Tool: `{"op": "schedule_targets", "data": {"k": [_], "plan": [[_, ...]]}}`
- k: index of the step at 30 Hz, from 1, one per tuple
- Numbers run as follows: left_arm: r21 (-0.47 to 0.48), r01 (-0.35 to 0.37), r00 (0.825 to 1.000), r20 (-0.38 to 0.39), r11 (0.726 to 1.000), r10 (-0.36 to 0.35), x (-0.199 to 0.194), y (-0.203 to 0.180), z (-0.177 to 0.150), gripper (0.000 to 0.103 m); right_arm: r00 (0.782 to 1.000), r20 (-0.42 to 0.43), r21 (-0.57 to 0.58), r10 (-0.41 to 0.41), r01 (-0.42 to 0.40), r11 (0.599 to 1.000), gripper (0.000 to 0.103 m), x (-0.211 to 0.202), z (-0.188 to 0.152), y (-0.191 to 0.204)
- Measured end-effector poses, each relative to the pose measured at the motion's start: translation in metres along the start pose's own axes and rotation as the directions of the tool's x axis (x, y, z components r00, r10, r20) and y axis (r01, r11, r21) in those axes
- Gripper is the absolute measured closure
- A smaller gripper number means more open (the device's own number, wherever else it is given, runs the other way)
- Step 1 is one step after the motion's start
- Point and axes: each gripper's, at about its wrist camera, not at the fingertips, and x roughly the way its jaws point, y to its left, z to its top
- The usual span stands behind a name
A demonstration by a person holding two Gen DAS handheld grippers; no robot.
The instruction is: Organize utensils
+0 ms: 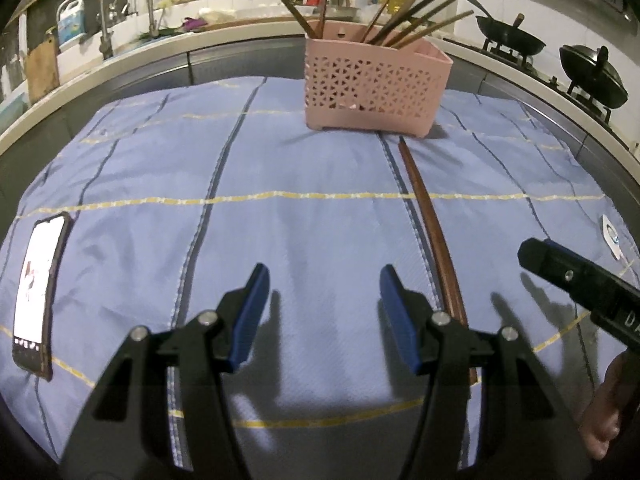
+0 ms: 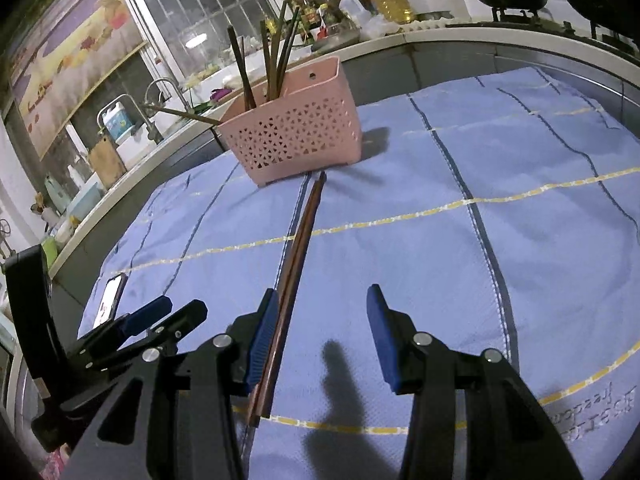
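Two brown chopsticks (image 2: 294, 268) lie side by side on the blue cloth (image 2: 500, 240), and that pair is the only loose utensil out on the table. They run straight up the fabric, far tips stopping just short of the pink perforated basket (image 2: 296, 140), near ends close to the camera.

The right gripper (image 2: 320, 320) sits low over the cloth with its jaws spread wide, nothing between them. Its left blue pad (image 2: 262, 336) is right up against the near end of the chopsticks; whether it actually touches them I cannot tell. The right pad stands well clear on the other side.

Over to the left-wrist view: the left gripper (image 1: 324, 312) is also wide apart and empty, pointing toward the basket (image 1: 376, 84) at the far edge of the cloth (image 1: 160, 160). The chopsticks (image 1: 432, 232) lie just beside its right finger, passing behind it. The tip of the right gripper pokes in from the right edge.

The basket stands upright and holds a bundle of dark chopsticks (image 1: 416, 12), fanning out above the rim, most leaning right in this view. A phone (image 1: 38, 292) with a lit screen lies on the cloth at the left side. Beyond the table, a kitchen counter with a faucet (image 1: 136, 4) and two dark woks (image 1: 512, 36) on the stove.
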Motion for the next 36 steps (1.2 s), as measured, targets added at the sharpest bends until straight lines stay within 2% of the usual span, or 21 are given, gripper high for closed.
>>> {"op": "schedule_targets", "data": {"k": [36], "plan": [[-0.037,0.016,0.999,-0.04,0.999,-0.017,0.008,0.016,-0.006,0.048,1.0,-0.028,0.023,-0.004,0.005,1.0,0.057,0.003,-0.001,-0.006]]}}
